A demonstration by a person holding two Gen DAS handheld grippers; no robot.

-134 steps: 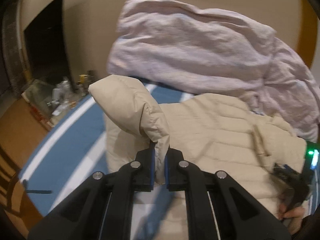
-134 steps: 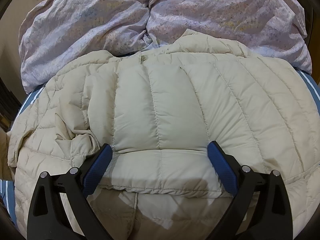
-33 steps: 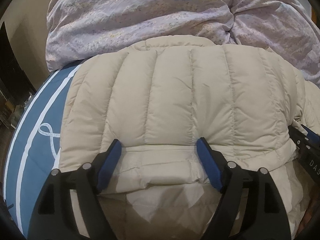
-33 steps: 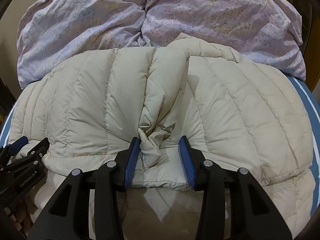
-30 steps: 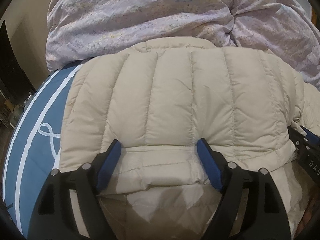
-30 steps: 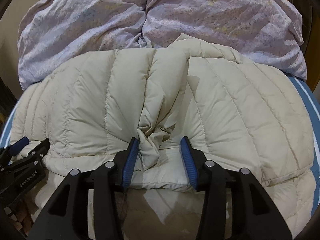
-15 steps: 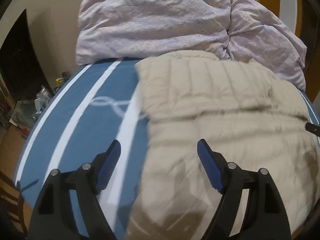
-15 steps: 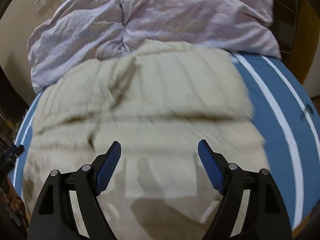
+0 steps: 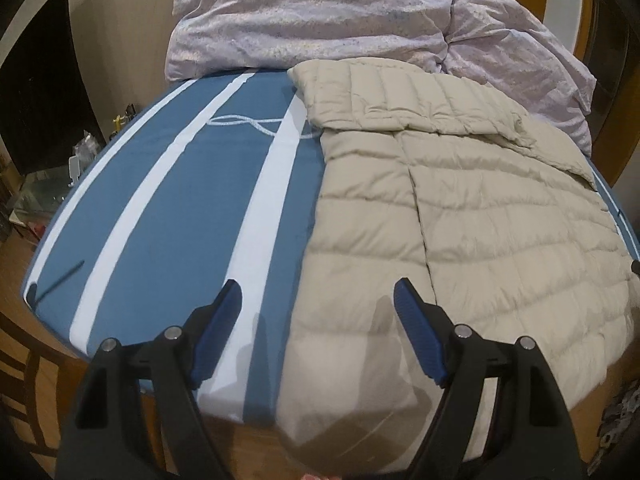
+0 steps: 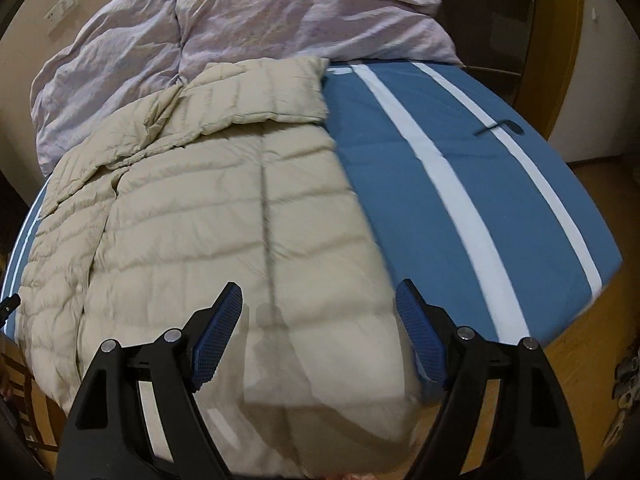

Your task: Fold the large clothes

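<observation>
Both grippers have pulled back from the coat (image 9: 460, 216) since a second ago, when they sat low over its quilted top fold with the right one pinching a ridge of fabric. That ridge is gone and the coat lies flat as a folded beige block, its far end doubled over towards the duvet (image 9: 360, 12). The right gripper (image 10: 320, 320) has just been opening; its jaws now stand wide with nothing pressed between the blue pads, only the coat's near edge lying below them. The left gripper (image 9: 318, 320) is spread just as wide as before, also empty, straddling the coat's left edge and the sheet (image 9: 168, 200).

The coat lies on the blue, white-striped sheet, its far end touching the crumpled lilac duvet heaped at the head of the bed. From the left view bare sheet runs off to the coat's left; from the right view, to its right. A small dark stick-like thing (image 10: 498, 128) lies on the sheet well clear of the coat. Clutter (image 9: 80, 152) sits on the floor beyond the bed's left side. Nothing lies across the coat.
</observation>
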